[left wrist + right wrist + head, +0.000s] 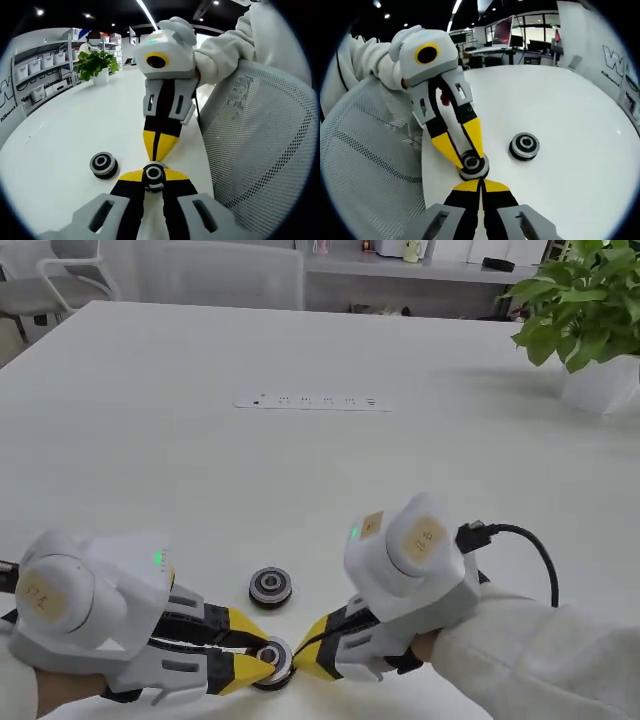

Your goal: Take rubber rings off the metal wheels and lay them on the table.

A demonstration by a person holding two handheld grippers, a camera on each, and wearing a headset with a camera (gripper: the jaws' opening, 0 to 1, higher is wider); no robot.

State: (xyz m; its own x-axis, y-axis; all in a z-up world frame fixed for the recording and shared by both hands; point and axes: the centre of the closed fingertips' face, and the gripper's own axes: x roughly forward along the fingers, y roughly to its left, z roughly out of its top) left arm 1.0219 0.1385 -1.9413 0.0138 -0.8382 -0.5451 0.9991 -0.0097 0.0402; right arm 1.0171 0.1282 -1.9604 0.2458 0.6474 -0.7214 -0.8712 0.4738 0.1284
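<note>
A small metal wheel with a black rubber ring (272, 658) sits at the table's near edge, and my left gripper (262, 662) is shut on it, one yellow tip on each side. In the left gripper view the wheel (154, 176) sits between my own tips. My right gripper (305, 652) faces it from the right, shut, its tips against the wheel's rim (474, 166). Whether it pinches the ring I cannot tell. A second wheel (270, 585) with its black ring lies free on the table just beyond, also seen in the gripper views (103, 165) (524, 145).
The white table (320, 470) stretches away in front. A white power strip (312, 401) lies at mid-table, and a potted plant (585, 300) stands at the far right. A mesh chair back (260, 145) is close behind the near edge.
</note>
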